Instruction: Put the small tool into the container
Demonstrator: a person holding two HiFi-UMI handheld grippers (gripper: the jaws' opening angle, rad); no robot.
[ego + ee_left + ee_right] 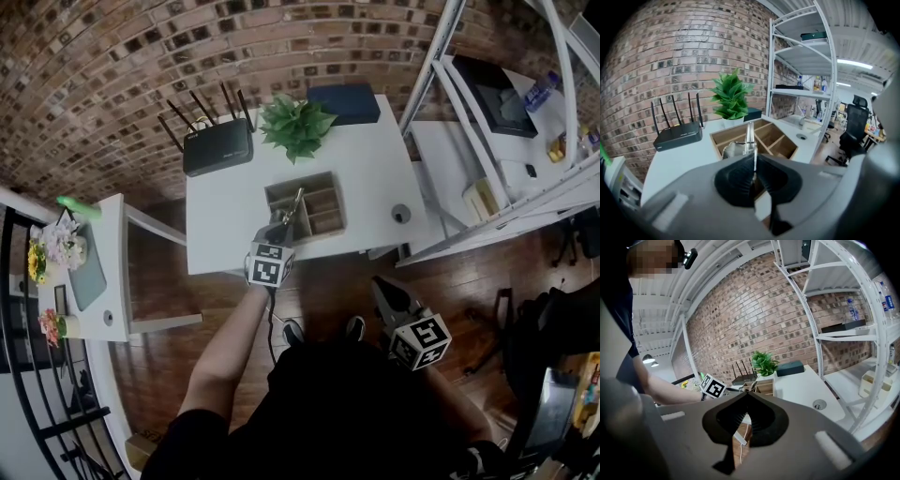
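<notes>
Here the left claw (pixel 753 158) pinches the small tool (pixel 749 135), its lower end hidden; right claw (pixel 746 393) closed.

In the lower centre of the frame, the left gripper (pixel 754 164) had its dark ribbed jaws pressed together on a slim silvery metal tool (pixel 750 136). The tool's shaft rose upright at mid-frame, in front of a light wooden box with dividers (pixel 785 149). The box sat on a white table (pixel 679 161). A black router with antennas (pixel 677 133) stood at the left, and a green leafy plant (pixel 731 99) stood just above centre.
</notes>
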